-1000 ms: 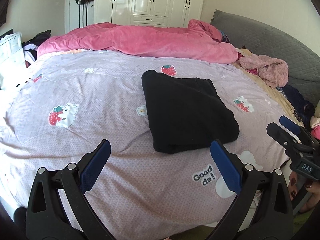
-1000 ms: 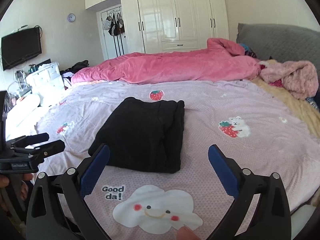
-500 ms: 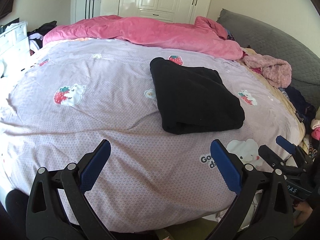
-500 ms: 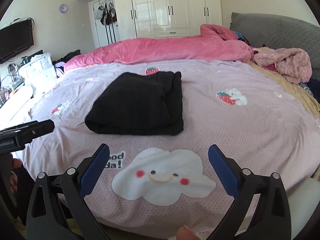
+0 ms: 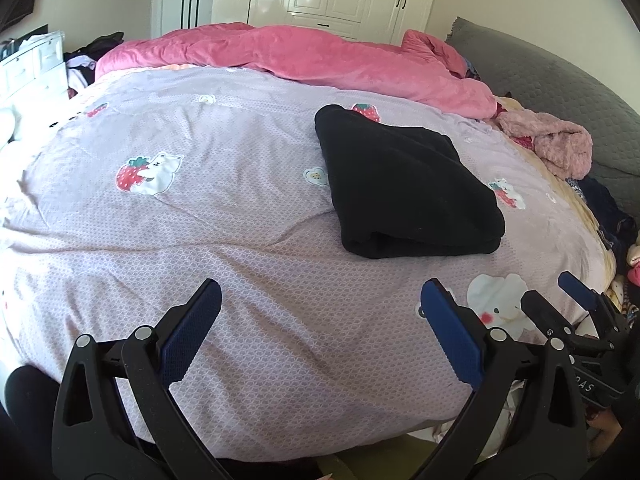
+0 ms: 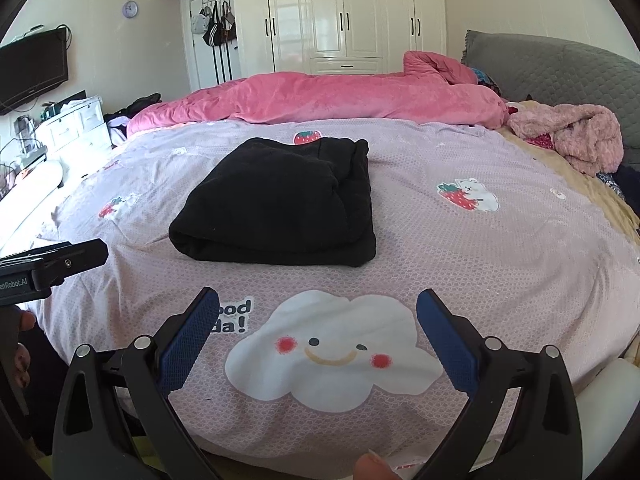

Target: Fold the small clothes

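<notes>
We log one black garment (image 6: 280, 204), folded compact on the lilac bedspread (image 5: 240, 264) beyond its cloud print (image 6: 332, 348), folding seemingly complete; left gripper (image 5: 320, 320) and right gripper (image 6: 318, 320) empty, jaws spread.

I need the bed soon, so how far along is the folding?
Done: the black garment lies folded in a compact stack on the lilac bedspread. In hand: nothing; the left gripper and right gripper are both open and empty, near the bed's edge. Possibly left: a crumpled pink fluffy item by the grey headboard.
</notes>
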Demonstrator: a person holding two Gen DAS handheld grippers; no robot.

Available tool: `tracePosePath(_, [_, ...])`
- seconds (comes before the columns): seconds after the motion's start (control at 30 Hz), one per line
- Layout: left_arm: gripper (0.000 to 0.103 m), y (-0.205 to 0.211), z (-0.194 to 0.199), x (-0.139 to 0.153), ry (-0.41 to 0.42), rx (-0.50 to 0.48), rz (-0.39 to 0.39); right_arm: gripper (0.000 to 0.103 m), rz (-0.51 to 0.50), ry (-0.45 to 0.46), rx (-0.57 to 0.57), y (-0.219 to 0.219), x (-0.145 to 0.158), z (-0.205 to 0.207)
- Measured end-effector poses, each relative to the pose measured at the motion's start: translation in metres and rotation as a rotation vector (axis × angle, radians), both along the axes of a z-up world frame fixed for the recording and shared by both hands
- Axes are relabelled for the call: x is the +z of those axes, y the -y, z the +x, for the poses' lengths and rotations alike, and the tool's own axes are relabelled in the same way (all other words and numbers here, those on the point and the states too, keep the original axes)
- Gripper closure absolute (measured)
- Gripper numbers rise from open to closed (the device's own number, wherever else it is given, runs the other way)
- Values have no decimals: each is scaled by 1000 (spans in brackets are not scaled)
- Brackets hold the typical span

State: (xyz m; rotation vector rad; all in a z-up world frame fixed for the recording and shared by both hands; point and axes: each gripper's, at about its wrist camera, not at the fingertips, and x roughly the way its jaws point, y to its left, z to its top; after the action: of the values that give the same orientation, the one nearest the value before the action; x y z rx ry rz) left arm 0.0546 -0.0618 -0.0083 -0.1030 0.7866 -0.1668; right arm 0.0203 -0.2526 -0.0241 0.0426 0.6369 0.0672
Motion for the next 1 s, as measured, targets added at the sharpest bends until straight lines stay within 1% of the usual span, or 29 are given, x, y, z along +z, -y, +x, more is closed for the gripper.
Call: tracePosePath(1.0, [9, -2, -2, 4, 8, 19, 10, 5, 1, -8, 1, 0, -1, 3])
